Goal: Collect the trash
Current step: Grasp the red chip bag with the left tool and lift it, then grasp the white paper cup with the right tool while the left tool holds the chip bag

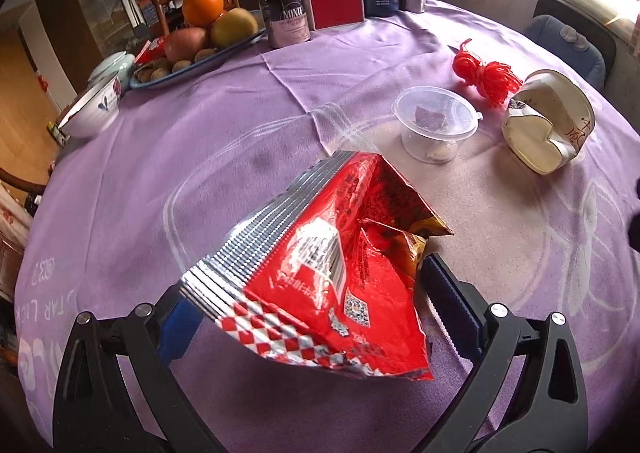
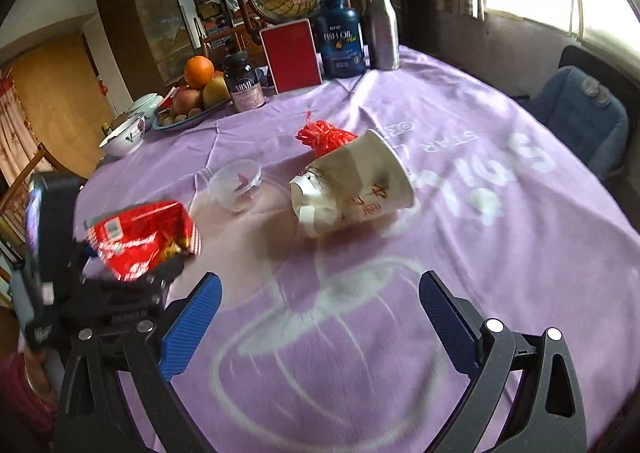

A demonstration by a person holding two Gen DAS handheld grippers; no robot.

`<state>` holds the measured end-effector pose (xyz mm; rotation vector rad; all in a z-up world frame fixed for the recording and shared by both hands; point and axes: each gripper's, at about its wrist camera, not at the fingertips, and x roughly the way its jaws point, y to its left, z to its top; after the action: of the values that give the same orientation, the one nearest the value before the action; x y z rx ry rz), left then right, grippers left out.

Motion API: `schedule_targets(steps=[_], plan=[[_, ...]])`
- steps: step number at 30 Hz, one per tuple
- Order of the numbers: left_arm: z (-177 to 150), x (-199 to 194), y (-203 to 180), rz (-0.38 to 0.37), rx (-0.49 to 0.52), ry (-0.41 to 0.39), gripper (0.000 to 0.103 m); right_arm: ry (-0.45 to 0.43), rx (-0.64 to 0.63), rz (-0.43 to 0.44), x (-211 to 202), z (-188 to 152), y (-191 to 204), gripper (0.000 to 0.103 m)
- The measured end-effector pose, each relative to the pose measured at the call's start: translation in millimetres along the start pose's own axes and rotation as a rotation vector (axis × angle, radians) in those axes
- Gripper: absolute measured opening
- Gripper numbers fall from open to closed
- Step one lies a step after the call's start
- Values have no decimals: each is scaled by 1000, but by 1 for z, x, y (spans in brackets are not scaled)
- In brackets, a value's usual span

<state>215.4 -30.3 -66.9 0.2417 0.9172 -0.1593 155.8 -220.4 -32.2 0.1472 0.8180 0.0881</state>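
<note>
I am lifting the light, crinkly snack bag (image 1: 320, 273) in my left gripper (image 1: 312, 309), its jaws gripping the crimped edge above the worktop (image 1: 200, 133), my right gripper (image 2: 320, 317) hanging open-jawed.

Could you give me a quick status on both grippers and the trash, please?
Left gripper around red snack bag, grip unclear. Right gripper open, empty. Crushed paper cup on tablecloth ahead, path clear.
</note>
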Motion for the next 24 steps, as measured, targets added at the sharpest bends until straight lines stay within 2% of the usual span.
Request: schedule_targets(steps=[7, 11, 16, 18, 24], plan=[[1, 6, 11, -70, -79, 31, 98, 91, 36, 20, 44, 19, 6, 97], [1, 6, 10, -66, -79, 28, 98, 136, 71, 10, 65, 28, 1, 97], [1, 6, 11, -67, -80, 27, 98, 108, 97, -106, 65, 35, -27, 97], [1, 7, 11, -67, -80, 27, 98, 93, 142, -156, 57, 36, -49, 97], [2, 7, 10, -67, -80, 27, 98, 41, 223, -203, 28, 33, -88, 97]])
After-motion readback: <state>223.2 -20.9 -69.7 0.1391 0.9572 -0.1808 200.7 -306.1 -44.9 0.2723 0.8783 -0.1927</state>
